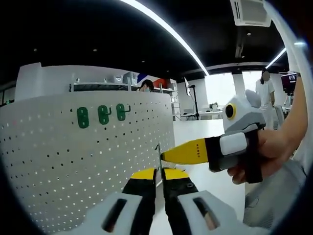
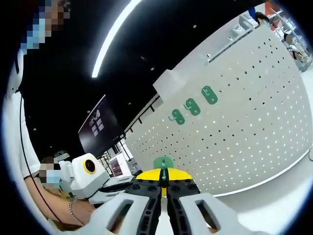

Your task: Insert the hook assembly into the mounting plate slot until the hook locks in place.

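Observation:
A white pegboard [image 1: 73,161] curves across the left gripper view, with three green hook pieces [image 1: 103,115] mounted in a row near its top. My left gripper [image 1: 159,174] is shut on a thin metal wire [image 1: 158,152] that stands up between its yellow tips. My right gripper [image 1: 164,155], held in a hand, comes in from the right, and its yellow tip touches that wire. In the right gripper view, my right gripper [image 2: 164,177] is shut on a green hook piece [image 2: 164,162]. The pegboard [image 2: 254,117] lies beyond it, carrying the same three green pieces [image 2: 192,106]. My left gripper [image 2: 115,187] sits close at lower left.
A person's hand [image 1: 266,152] and arm hold the right gripper. Other people stand far back in the room [image 1: 265,90]. A shelf with boxes [image 1: 122,83] rises behind the pegboard. A dark monitor [image 2: 98,127] stands left of the board. A pale floor [image 1: 205,147] stretches to the right.

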`<act>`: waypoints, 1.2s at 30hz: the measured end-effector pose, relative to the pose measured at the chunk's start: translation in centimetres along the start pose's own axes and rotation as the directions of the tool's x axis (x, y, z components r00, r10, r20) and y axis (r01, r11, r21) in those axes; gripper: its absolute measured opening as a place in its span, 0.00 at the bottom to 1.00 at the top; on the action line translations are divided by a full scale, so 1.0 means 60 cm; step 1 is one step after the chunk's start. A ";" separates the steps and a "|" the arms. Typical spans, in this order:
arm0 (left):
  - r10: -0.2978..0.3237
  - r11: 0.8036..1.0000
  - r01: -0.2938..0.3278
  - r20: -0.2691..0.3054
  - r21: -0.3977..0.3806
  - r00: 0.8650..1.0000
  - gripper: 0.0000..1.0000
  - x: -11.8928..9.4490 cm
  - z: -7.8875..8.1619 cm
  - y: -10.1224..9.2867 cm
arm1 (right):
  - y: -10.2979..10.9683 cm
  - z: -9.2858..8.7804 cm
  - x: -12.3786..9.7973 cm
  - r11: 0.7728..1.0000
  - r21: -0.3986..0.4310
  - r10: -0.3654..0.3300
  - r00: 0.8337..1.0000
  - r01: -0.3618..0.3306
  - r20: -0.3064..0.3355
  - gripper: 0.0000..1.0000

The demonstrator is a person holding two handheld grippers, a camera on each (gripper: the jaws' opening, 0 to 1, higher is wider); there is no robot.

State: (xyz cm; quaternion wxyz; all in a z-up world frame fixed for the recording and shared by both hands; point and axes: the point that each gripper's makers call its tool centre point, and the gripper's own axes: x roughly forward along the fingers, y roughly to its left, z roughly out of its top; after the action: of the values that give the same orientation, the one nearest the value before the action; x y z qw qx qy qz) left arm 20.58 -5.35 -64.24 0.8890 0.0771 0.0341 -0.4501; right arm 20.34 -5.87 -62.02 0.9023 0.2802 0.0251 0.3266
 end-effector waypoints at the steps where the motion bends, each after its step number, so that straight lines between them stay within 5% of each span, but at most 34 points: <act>1: 0.002 1.000 -0.002 -0.011 -0.003 1.000 0.12 0.001 -0.004 0.001 | 0.000 -0.001 0.000 1.000 -0.008 -0.001 1.000 0.001 -0.002 0.00; 5: 0.006 1.000 -0.006 -0.010 -0.004 1.000 0.19 0.000 -0.005 0.004 | -0.002 -0.002 -0.001 1.000 -0.005 -0.005 1.000 0.005 -0.004 0.00; 21: 0.017 0.997 -0.026 -0.120 -0.069 0.993 0.92 0.010 -0.060 0.007 | 0.008 -0.005 0.003 1.000 0.004 0.022 1.000 -0.022 -0.012 0.00; 30: 0.026 0.997 -0.035 -0.127 -0.075 0.992 0.93 0.006 -0.063 0.009 | 0.009 -0.007 0.005 1.000 -0.023 0.015 1.000 -0.015 -0.021 0.00; 36: 0.025 0.995 -0.037 -0.128 -0.089 0.991 0.91 0.005 -0.067 0.006 | -0.017 0.002 -0.002 0.954 -0.283 -0.113 0.992 0.094 -0.051 0.00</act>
State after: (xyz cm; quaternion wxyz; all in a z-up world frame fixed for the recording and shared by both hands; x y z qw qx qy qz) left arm 21.10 -4.68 -68.19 0.8945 0.0655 0.1097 -0.4285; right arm 20.89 -6.66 -62.47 0.9475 0.1368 0.0232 0.2882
